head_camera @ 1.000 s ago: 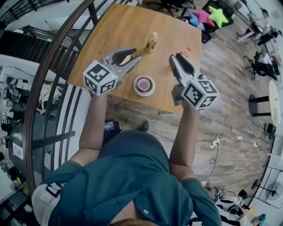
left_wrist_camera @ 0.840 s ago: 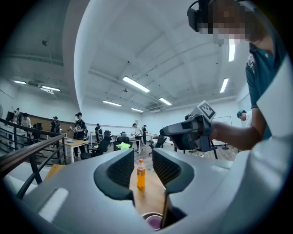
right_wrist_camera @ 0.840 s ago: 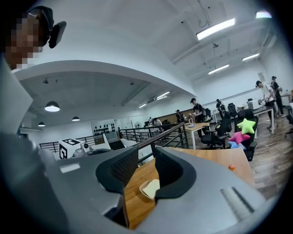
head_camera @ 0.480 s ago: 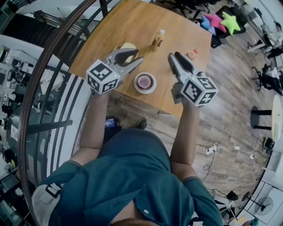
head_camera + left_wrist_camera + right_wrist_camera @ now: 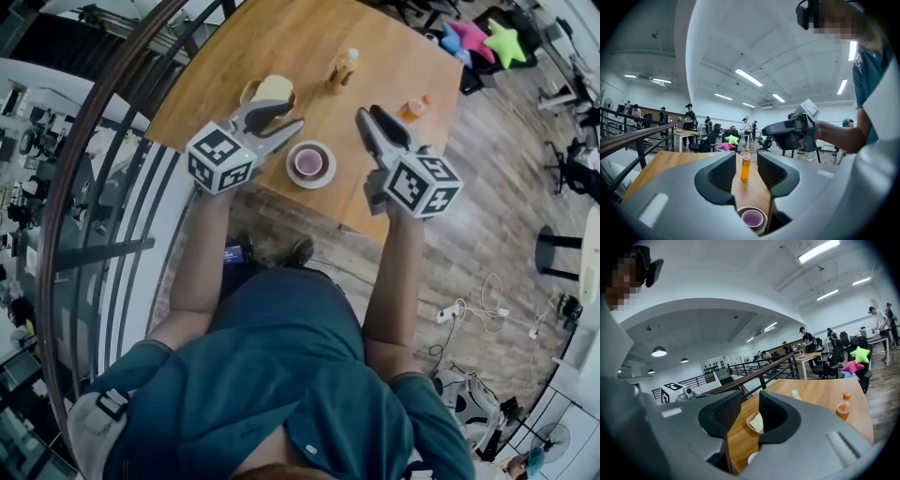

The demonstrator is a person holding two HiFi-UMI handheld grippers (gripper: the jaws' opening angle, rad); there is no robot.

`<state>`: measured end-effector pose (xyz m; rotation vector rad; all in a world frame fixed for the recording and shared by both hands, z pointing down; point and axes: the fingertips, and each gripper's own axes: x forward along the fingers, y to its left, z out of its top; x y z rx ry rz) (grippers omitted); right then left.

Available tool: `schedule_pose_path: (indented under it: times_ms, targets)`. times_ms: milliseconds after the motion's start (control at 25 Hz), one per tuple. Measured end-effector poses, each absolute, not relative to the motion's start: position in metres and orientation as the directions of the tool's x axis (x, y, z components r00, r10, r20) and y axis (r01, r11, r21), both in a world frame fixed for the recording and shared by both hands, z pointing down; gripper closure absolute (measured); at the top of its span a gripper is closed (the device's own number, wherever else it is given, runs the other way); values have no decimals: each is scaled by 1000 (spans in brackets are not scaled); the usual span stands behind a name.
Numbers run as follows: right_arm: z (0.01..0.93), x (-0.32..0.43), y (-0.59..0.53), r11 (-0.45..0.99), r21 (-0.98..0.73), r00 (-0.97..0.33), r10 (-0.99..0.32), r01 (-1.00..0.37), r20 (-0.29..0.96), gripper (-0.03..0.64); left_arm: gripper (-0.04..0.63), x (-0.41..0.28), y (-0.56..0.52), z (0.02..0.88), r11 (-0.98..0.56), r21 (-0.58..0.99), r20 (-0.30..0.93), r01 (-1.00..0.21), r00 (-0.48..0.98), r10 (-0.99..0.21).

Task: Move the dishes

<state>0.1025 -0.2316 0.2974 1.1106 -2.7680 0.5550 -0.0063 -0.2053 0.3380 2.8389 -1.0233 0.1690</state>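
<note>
Head view: wooden table [image 5: 281, 37] takes up the top of frame, w/ the person standing at its near edge, one gripper in ea. hand. Left gripper [image 5: 293, 114] is held over the tabletop's near-left part and right gripper [image 5: 373, 114] over the near-right part. Both point away from the person and are well apart.

Left gripper view: its fingers [image 5: 723, 174] stand partly open w/ nothing btwn the pads, only tabletop seen thru the gap. Right gripper view: same, fingers [image 5: 774, 417] partly apart and gripping nothing.

Bowl [image 5: 249, 94] w/ something pale yellow in it sits nr the tabletop's left edge, just beyond the left gripper's tips. White saucer [image 5: 293, 174] sits nr the near edge, btwn the two grippers, w/ a pink cup [image 5: 307, 161] upright on it.

Bottle w/ white cap [image 5: 342, 71] stands upright mid-tabletop. Smaller orange bottle [image 5: 413, 110] stands nr the right edge, just past the right gripper.
</note>
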Motion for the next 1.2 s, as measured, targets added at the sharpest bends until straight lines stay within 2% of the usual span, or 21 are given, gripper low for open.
schedule_pose_path:
  times_ms: [640, 1200]
  targets:
    - [356, 95, -241, 642, -364, -738, -595, -674, 318, 517, 446, -9, -210, 405, -733, 176, 233, -657, 751, -618]
    - [411, 88, -241, 606, -430, -743, -550, -669, 382, 517, 408, -1, -204, 464, -733, 233, 321, -640, 762, -563]
